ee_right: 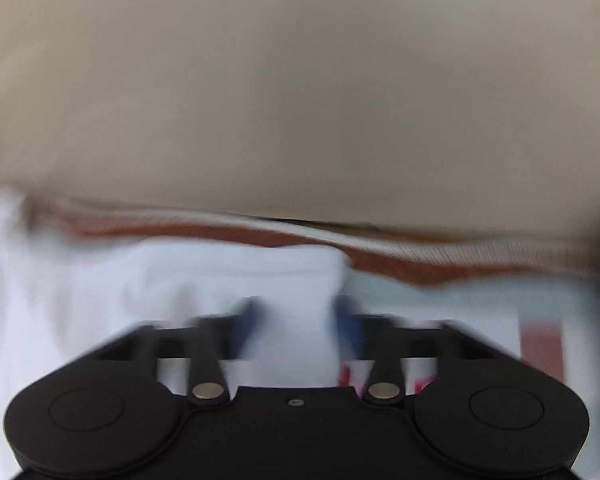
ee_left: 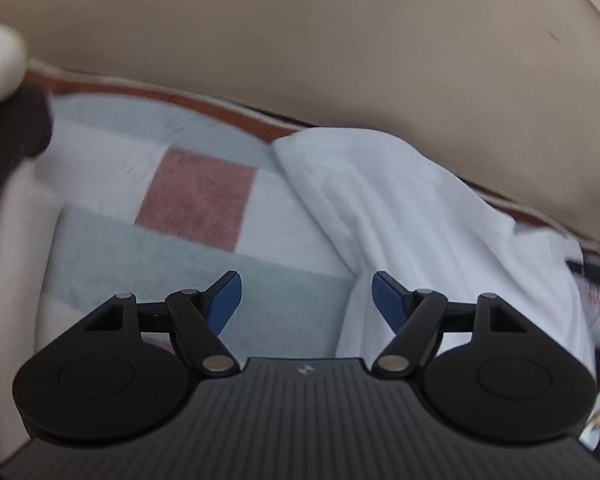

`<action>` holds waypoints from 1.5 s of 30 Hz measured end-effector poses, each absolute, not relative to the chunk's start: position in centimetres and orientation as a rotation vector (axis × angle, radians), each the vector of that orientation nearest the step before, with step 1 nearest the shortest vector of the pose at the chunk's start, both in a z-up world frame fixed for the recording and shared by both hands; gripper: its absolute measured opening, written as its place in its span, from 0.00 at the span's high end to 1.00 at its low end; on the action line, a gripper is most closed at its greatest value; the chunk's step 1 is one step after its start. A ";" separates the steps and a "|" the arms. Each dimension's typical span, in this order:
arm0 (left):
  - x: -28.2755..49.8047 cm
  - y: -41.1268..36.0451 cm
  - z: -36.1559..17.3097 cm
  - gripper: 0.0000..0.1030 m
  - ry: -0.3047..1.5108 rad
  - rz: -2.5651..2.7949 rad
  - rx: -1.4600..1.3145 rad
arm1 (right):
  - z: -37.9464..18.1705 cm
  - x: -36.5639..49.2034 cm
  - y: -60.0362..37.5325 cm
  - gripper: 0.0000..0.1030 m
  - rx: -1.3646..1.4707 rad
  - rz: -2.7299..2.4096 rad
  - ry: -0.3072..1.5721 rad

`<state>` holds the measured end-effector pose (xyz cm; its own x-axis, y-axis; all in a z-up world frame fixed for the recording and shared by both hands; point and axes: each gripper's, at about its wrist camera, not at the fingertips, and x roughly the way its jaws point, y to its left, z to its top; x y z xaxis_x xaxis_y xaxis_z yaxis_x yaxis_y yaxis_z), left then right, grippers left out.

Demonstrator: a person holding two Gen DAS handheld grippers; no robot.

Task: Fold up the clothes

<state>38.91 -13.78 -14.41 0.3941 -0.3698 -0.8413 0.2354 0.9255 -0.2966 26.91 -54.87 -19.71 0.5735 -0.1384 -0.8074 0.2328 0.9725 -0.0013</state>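
Left wrist view: the left gripper (ee_left: 307, 300) hangs with its fingers spread above a patchwork blanket (ee_left: 148, 216). The garment (ee_left: 420, 220) lies on the blanket, ahead and to the right of the gripper; its near edge runs just beside the right fingertip. A wall (ee_left: 300, 40) stands behind both, past the blanket's far border. A dark object (ee_left: 16, 128), too blurred to identify, sits far left of the gripper.

Right wrist view: the right gripper (ee_right: 296, 324) has the garment (ee_right: 100, 292) between its fingers and extending to its left. The blanket (ee_right: 480, 300) lies to its right, and the wall (ee_right: 300, 100) ahead.
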 end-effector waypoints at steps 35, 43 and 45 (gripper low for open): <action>35.0 -21.9 -8.8 0.97 0.668 -0.307 0.188 | -7.9 16.9 -60.2 0.98 0.140 -0.511 0.552; 31.5 -22.5 -10.9 0.70 0.760 -0.256 0.285 | -8.9 10.6 -60.6 0.66 0.539 -0.509 0.644; 28.7 -22.0 -9.8 0.60 0.755 -0.337 0.245 | -8.6 5.4 -60.0 0.60 0.608 -0.472 0.647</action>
<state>28.69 -22.04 -9.84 0.6785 -0.2104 -0.7038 0.3839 0.9184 0.0955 5.44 -59.98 -8.58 0.7053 -0.2155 -0.6754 0.5770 0.7280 0.3702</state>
